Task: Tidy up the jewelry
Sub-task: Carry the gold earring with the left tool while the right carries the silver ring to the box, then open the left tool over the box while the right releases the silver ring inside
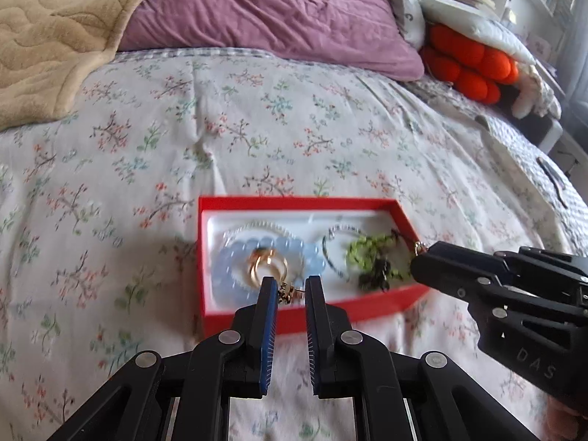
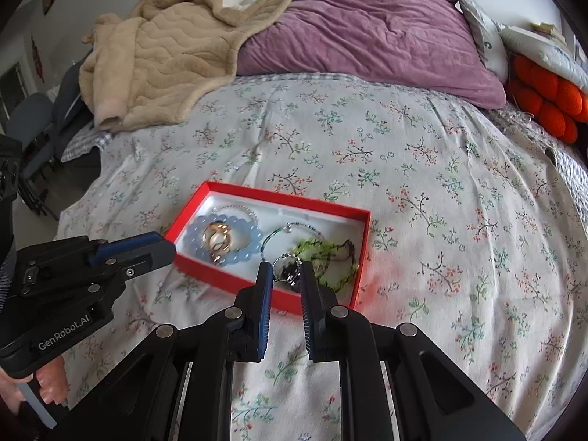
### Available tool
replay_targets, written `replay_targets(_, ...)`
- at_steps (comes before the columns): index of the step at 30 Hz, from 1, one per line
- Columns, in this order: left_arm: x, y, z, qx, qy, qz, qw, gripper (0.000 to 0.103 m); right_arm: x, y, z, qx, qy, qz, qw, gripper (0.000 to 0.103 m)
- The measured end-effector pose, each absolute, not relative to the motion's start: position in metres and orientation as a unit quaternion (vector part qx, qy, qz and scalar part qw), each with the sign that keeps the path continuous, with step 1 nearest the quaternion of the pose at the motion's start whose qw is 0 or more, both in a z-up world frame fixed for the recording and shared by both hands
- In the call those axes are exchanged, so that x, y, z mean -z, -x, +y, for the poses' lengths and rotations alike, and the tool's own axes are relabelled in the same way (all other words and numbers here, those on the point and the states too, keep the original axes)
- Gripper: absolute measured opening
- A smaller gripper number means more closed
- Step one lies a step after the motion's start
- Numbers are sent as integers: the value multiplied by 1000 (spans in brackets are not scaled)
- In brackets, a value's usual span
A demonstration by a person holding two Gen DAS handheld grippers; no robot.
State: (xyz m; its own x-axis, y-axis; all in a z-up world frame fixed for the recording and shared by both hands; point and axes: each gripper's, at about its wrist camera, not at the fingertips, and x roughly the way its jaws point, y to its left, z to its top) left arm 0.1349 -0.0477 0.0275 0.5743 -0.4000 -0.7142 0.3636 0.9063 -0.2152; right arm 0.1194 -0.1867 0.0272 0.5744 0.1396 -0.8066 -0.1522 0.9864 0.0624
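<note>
**Both grippers parked at the red box, jewelry mostly in already**

Biggest thing first: the floral-print bedspread point(image 2: 422, 191) fills the view, with a purple pillow point(image 2: 367, 33) at 12 o'clock and a beige fleece blanket point(image 2: 158, 62) at 10.

The shallow red cardboard box with white lining point(image 2: 323, 208) sits mid-bed. Inside it, a pale blue bead bracelet point(image 2: 240, 251) at 9 o'clock with gold rings point(image 2: 217, 240) lying on it, and a green bead strand point(image 2: 330, 253) at 3.

The left gripper point(image 1: 287, 288) hovers over the near edge, fingers partly open; a small gold earring-ish piece point(image 1: 288, 294) sits between them, but I can't tell if it's actually pinched. The right gripper point(image 2: 284, 272) is partly open too, with a dark round charm point(image 2: 284, 270) in the gap, grip unclear.

My guess: the placing step. Next up is opening over the lining and lifting straight out without snagging.
</note>
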Motion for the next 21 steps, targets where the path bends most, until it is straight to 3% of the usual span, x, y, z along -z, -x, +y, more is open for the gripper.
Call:
replay_targets(13, -19, -155, -54, 201, 14, 422, 884, 12, -19, -143, -189, -69, 15, 475, 877, 16)
replay_targets(21, -24, -148, -44, 191, 9, 420, 887, 37, -15, -148, -187, -67, 12, 485, 872, 16)
